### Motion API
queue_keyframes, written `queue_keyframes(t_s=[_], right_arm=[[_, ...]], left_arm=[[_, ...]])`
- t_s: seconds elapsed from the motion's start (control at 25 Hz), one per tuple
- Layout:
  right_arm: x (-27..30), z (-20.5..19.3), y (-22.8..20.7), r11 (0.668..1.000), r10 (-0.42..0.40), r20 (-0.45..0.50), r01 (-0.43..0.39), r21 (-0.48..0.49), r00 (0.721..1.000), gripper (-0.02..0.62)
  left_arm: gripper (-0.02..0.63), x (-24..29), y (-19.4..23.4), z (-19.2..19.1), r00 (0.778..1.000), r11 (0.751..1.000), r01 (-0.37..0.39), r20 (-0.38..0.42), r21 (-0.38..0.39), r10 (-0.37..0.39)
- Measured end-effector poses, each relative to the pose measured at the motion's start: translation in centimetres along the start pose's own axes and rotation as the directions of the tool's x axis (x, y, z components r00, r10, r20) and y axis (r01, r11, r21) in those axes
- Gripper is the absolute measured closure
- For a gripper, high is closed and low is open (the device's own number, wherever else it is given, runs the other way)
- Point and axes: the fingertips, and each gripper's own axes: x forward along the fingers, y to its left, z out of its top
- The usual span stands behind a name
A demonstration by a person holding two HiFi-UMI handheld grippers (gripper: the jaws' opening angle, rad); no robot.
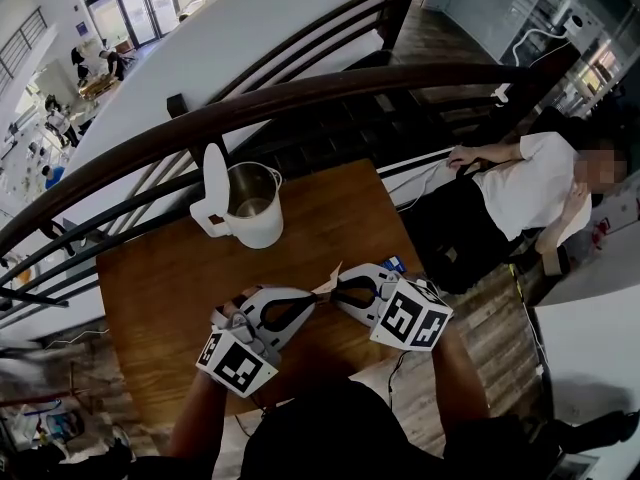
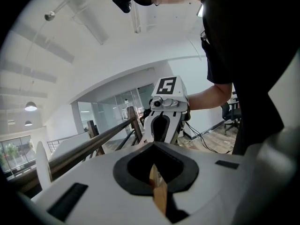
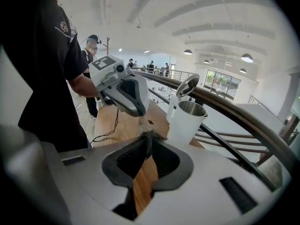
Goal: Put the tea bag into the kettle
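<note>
The white kettle (image 1: 252,208) stands at the back of the wooden table (image 1: 160,288), lid tipped up, steel inside showing; the right gripper view has it (image 3: 186,118) just beyond the jaws. Near the table's front edge my two grippers meet tip to tip. A small pale tea bag packet (image 1: 329,276) sticks up between them. My left gripper (image 1: 313,298) is shut on one side of it, my right gripper (image 1: 338,290) on the other. In the right gripper view the beige packet (image 3: 143,124) is pinched at the right gripper's tips (image 3: 148,136), with the left gripper (image 3: 139,115) directly above.
A dark curved stair railing (image 1: 300,98) runs close behind the table and kettle. A person in a white shirt (image 1: 520,188) sits to the right beyond the table's edge. A small blue item (image 1: 395,264) lies near the table's right edge. Cables trail on the floor.
</note>
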Motion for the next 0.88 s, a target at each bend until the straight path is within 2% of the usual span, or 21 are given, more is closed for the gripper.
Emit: queue_keyframes(t_s=[0.2, 0.64, 0.72, 0.88], right_arm=[[0.2, 0.6, 0.6, 1.000, 0.025, 0.025, -0.025, -0.004, 0.999, 0.552], [0.7, 2.1, 1.5, 0.997, 0.076, 0.080, -0.076, -0.011, 0.994, 0.557], [1.2, 2.4, 1.8, 0.996, 0.082, 0.089, -0.079, -0.027, 0.993, 0.580], [1.5, 1.8, 1.7, 0.997, 0.077, 0.092, -0.076, -0.012, 0.993, 0.581]], left_arm=[[0.604, 0.1, 0.0, 0.7, 1.000, 1.000, 0.000, 0.020, 0.006, 0.000], [0.604, 0.3, 0.5, 1.9, 0.997, 0.999, -0.024, 0.079, -0.032, 0.026], [0.604, 0.7, 0.4, 2.0, 0.996, 0.999, -0.020, 0.083, -0.036, 0.023], [0.604, 0.5, 0.9, 1.5, 0.997, 0.999, -0.027, 0.072, -0.038, 0.029]])
